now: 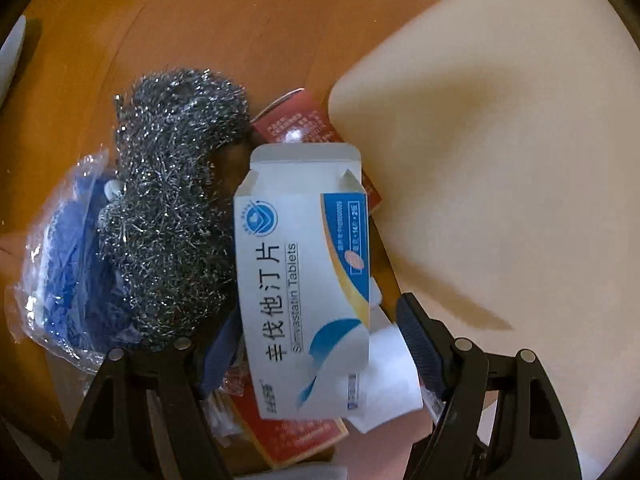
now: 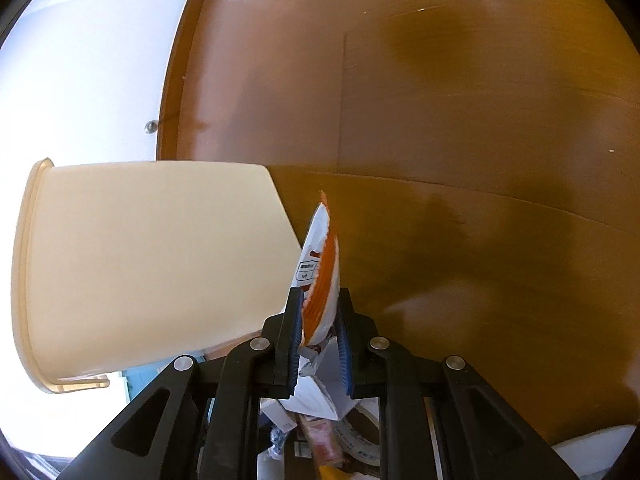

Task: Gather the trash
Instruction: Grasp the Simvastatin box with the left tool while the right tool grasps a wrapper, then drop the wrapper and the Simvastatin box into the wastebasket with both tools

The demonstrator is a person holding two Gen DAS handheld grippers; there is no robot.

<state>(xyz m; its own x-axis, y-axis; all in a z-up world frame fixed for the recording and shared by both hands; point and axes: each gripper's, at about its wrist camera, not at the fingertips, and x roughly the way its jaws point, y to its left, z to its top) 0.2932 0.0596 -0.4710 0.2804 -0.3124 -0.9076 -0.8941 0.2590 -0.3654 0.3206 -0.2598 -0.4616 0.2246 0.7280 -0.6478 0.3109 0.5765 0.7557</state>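
Left gripper (image 1: 316, 344) standing wide open around tablet box (image 1: 304, 280); jaws not pressing it. Box: white-blue carton, end flap open, printed "Simvastatin Tablets", lying flat on wooden surface (image 1: 160, 20) among trash pile. Steel wool scourer (image 1: 176, 200) touching box's left side; blue item in clear bag (image 1: 64, 256) beyond it. Red packet (image 1: 300, 120) lying under box's far end. Cream bin (image 1: 500, 160) just beside pile.

Right gripper (image 2: 319, 332) clamping orange-white snack wrapper (image 2: 322, 264), wrapper standing upright, creased, beside cream bin (image 2: 152, 260).
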